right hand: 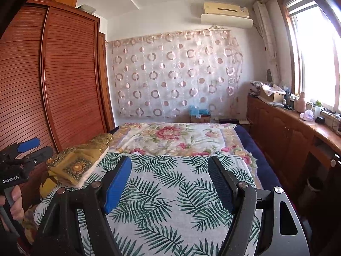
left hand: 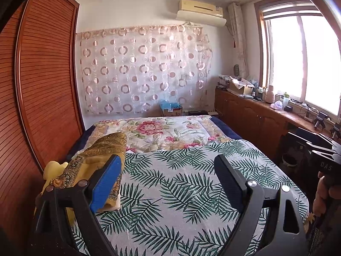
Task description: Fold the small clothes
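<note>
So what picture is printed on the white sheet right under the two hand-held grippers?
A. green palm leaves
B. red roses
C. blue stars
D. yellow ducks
A: the white sheet beneath the open left hand-held gripper and right hand-held gripper is covered in green palm leaves; the pink flowers are on the quilt farther back.

Blown-out daylight from the window (left hand: 302, 59), fisheye-bent, dark-cornered edges.

left claw (left hand: 168, 164) open, right claw (right hand: 169, 166) open, empty
</note>
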Demonstrator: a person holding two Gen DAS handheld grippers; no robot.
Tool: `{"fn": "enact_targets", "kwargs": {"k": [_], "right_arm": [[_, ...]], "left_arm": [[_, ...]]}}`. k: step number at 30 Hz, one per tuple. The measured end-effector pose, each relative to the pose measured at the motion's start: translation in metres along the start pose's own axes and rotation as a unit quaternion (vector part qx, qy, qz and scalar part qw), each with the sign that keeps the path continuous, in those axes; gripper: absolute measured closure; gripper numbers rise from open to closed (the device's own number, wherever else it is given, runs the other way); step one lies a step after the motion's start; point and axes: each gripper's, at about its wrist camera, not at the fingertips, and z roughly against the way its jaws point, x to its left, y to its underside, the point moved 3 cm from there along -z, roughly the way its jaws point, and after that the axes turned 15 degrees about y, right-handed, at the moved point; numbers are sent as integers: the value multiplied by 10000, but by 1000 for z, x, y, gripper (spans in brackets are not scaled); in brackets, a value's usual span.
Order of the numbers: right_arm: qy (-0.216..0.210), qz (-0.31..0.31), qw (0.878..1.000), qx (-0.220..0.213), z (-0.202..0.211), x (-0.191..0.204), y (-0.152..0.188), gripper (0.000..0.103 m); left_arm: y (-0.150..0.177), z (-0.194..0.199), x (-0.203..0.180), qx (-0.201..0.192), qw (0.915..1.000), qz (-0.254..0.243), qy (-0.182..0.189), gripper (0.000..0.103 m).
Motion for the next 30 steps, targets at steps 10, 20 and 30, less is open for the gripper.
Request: {"fn": "enact_targets", "kwargs": {"k": [10,20,30], "right_arm": [[44,3,10000,-13,-4,-10,-2,27],[46,8,10000,-21,-6,-13,-2,27],[36,4,10000,-26,-6,-14,-1,27]], "left_arm": [[-2,4,0,-33,10000,-12,-23,14],[-1,4,1,-33,10000,-19,-23,14],[0,4,0,-33,10000,-24,-24,14]]}}
